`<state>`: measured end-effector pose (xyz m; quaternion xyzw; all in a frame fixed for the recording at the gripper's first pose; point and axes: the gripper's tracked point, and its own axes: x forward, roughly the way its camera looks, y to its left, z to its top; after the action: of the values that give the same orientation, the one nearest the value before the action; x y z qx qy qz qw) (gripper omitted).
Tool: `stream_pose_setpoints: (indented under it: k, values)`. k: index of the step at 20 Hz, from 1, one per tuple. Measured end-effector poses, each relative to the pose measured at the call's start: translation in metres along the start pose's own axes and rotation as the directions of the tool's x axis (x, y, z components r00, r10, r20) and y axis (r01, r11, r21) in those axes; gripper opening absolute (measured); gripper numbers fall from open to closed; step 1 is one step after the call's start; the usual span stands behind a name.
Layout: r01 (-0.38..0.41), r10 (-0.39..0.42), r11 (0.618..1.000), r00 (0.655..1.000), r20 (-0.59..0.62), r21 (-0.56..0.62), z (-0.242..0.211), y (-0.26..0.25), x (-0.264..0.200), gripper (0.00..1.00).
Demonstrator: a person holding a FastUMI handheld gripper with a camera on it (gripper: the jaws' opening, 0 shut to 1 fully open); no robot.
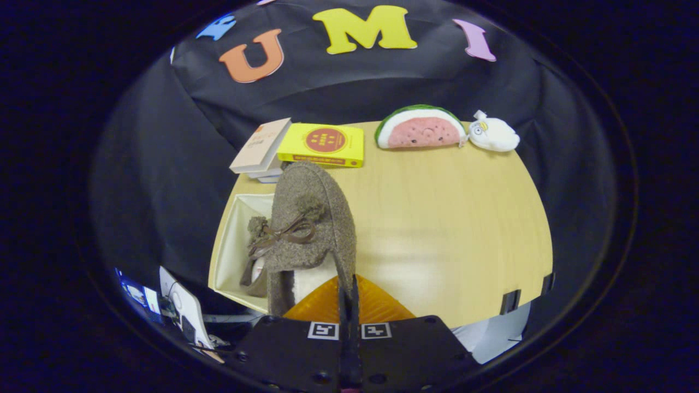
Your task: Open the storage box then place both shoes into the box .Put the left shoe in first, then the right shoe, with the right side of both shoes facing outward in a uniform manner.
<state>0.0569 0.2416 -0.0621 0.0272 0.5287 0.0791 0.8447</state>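
1. The gripper (348, 297) has its two fingers pressed close together, and they pinch the side wall of a brown fuzzy slipper shoe (314, 218) near its heel.
2. This held shoe sticks up and away from the fingers, with its round toe pointing toward the far side of the table.
3. The shoe hangs over the right edge of an open white storage box (232, 248), which sits at the near left corner of the light wooden table (448, 218).
4. A second brown fuzzy shoe (255, 256) already lies down inside the box, just to the left of the held shoe. Most of it is hidden, so I cannot tell which way it faces.
5. Beyond the held shoe's toe lies a flat yellow book with a red circle (323, 144).
6. Just left of the yellow book is a small stack of pale books (261, 147), and the top one is tilted.
7. Farther right, along the back of the table, a soft toy shaped like a watermelon slice (420, 128) touches a small white plush toy (494, 135).
8. These toys are well apart from the shoe and the box.
9. The held shoe looks woolly and speckled brown, with a thin dark brown lace tied in a bow (289, 232) on top and two fluffy pompoms.
10. Its inside is white and soft near the heel.
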Motion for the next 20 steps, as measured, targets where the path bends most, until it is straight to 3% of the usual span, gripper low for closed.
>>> stream_pose_setpoints:
  k: [6,8,13,20]
  values:
    - [-0.085,0.086,0.995,0.996,-0.014,0.046,-0.005,0.093,0.045,0.0]
    - [-0.064,0.063,0.993,0.998,0.015,0.096,-0.004,0.101,0.068,0.0]
    - [0.079,-0.084,0.995,0.994,0.063,0.068,-0.009,0.088,0.108,0.01]
    - [0.082,-0.085,0.995,0.995,0.043,0.065,-0.034,0.097,0.133,0.01]
